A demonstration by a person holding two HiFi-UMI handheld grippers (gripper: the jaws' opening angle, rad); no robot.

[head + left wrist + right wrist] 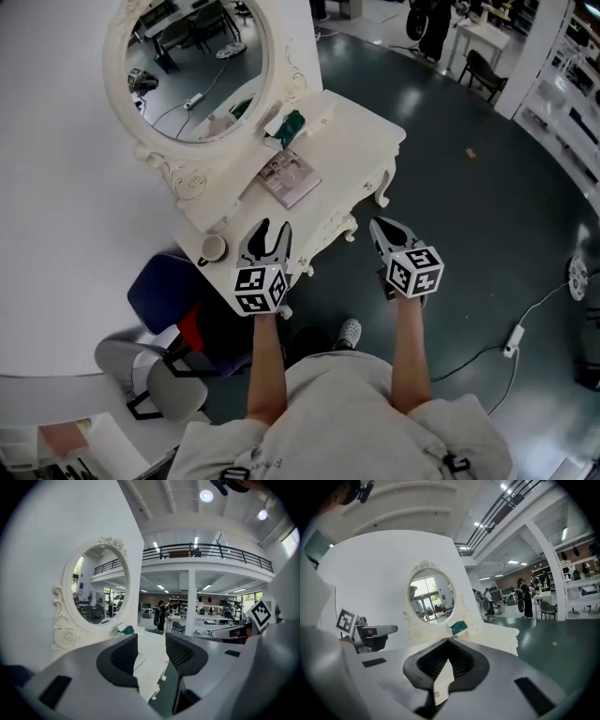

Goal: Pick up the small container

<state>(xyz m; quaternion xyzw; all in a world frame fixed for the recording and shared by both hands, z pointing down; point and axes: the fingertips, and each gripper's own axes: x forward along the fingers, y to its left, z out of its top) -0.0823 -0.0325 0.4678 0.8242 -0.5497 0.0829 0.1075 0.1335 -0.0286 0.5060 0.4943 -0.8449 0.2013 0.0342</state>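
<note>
The small container, a round white cup, stands on the near left corner of the white vanity table. My left gripper hovers over the table's front edge, just right of the cup and not touching it. In the left gripper view its jaws stand apart with only the tabletop showing between them. The cup does not show in that view. My right gripper hangs off the table's front, above the dark floor. Its tips meet, with nothing held.
An oval mirror in a carved white frame backs the table. A booklet lies mid-table and a green item sits near the mirror. A blue seat stands at the table's left, and a cable with a plug block lies on the floor.
</note>
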